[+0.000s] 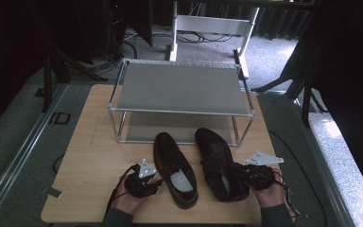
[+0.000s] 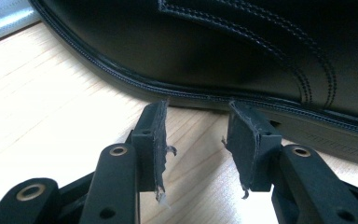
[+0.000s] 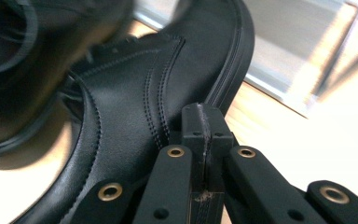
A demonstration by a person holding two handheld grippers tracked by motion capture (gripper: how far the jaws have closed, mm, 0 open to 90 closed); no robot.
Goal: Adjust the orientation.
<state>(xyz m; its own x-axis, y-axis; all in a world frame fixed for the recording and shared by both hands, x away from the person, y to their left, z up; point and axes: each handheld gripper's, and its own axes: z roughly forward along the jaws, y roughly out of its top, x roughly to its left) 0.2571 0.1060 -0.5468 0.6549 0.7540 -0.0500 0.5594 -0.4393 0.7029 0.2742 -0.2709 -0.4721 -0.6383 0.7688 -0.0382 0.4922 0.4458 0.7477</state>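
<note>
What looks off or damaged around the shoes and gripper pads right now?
The pads on the left hand-held gripper are frayed, with ragged edges and loose shreds. The right shoe leans on its side beside the upright left shoe. The right hand-held gripper is shut, resting against that shoe without clamping it.

A lab-like recording room: a wooden table (image 1: 99, 156) on grey carpet (image 1: 14, 142), dark curtains (image 1: 345, 71) at both sides of the frame, stand legs at upper left, loose cables (image 1: 194, 35) at top centre.
</note>
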